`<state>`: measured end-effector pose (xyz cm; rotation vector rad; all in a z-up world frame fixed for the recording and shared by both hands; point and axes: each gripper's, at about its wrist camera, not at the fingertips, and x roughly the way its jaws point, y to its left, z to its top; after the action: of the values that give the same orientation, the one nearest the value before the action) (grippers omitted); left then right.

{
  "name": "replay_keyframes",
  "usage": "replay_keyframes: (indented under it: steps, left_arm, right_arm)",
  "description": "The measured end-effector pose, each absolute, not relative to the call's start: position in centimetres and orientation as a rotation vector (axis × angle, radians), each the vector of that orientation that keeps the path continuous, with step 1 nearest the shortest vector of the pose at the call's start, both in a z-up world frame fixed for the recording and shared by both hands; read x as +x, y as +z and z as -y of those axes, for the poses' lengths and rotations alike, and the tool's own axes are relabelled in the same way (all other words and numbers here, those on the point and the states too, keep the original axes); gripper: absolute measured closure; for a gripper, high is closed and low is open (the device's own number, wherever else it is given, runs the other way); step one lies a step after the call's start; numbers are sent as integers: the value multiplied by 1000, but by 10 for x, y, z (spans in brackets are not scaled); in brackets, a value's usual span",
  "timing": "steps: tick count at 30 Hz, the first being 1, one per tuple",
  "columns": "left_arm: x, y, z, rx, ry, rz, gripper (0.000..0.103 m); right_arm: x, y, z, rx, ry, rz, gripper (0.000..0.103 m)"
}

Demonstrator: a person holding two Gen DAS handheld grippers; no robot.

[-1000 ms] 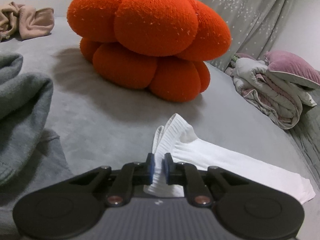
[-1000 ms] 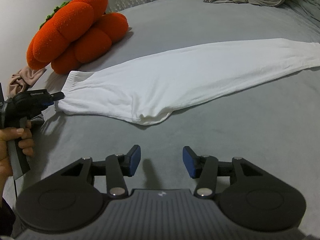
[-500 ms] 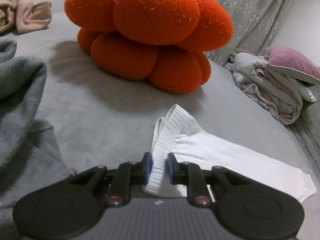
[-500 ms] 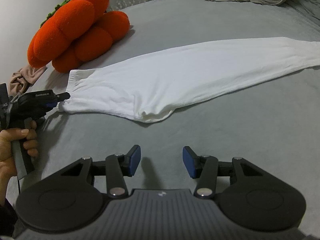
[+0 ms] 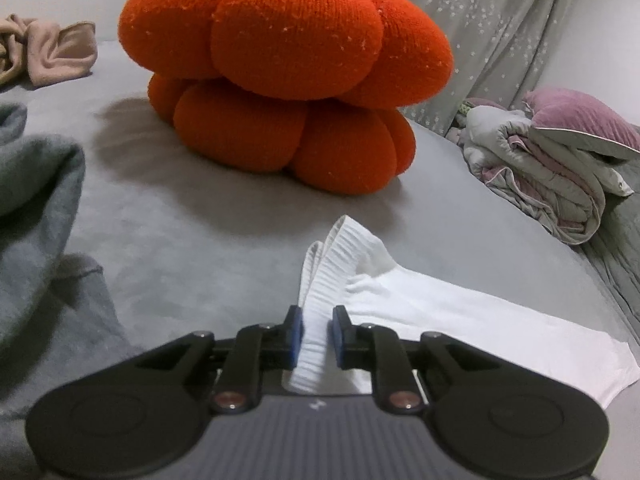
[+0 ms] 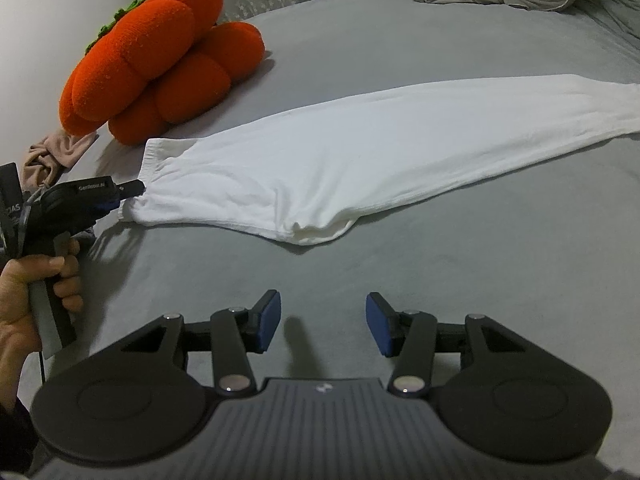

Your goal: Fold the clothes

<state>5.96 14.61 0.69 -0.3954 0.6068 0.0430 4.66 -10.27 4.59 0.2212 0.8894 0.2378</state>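
White cotton-like fabric makes up the garment [image 6: 360, 160], a long pair of trousers folded lengthwise so the legs lie one on the other, stretched flat across the grey bed [image 6: 400, 280] from the left-centre of the right wrist view to its right edge. Its gathered, ribbed waistband [image 5: 332, 272] stands slightly raised at the left end, and a small rumpled bulge marks the lower edge near the crotch; the rest looks smooth with a few soft creases. The left gripper [image 5: 316, 336], held by a hand [image 6: 36, 280] at the lower left of the right wrist view, has its 2 blue pads nearly together with the waistband edge between them, pinching it. The right gripper [image 6: 322, 322] hovers over bare bed in the lower centre, its jaws parted with nothing between them. An orange pumpkin cushion [image 5: 288, 72] sits just beyond the waistband, in the upper left.
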Motion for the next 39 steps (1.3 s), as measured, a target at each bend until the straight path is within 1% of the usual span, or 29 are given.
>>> replay_keyframes:
  steps: [4, 6, 14, 20, 27, 35, 39]
  left_arm:
    - [59, 8, -145, -389, 45, -602, 95]
    - [58, 12, -146, -386, 49, -601, 96]
    - [54, 17, -149, -407, 62, -619, 96]
    - [48, 22, -150, -406, 59, -599, 96]
    - [48, 14, -154, -433, 40, -634, 96]
    - [46, 18, -156, -445, 38, -611, 95]
    - [45, 14, -150, -432, 48, -634, 94]
  right_arm:
    - [46, 47, 103, 220, 239, -891, 51]
    - [46, 47, 103, 219, 237, -891, 51]
    - [46, 46, 104, 219, 247, -888, 51]
    - [49, 43, 102, 213, 247, -894, 51]
    - [51, 42, 100, 204, 245, -893, 51]
    - [52, 40, 99, 199, 242, -889, 50]
    - [53, 37, 99, 192, 241, -890, 50]
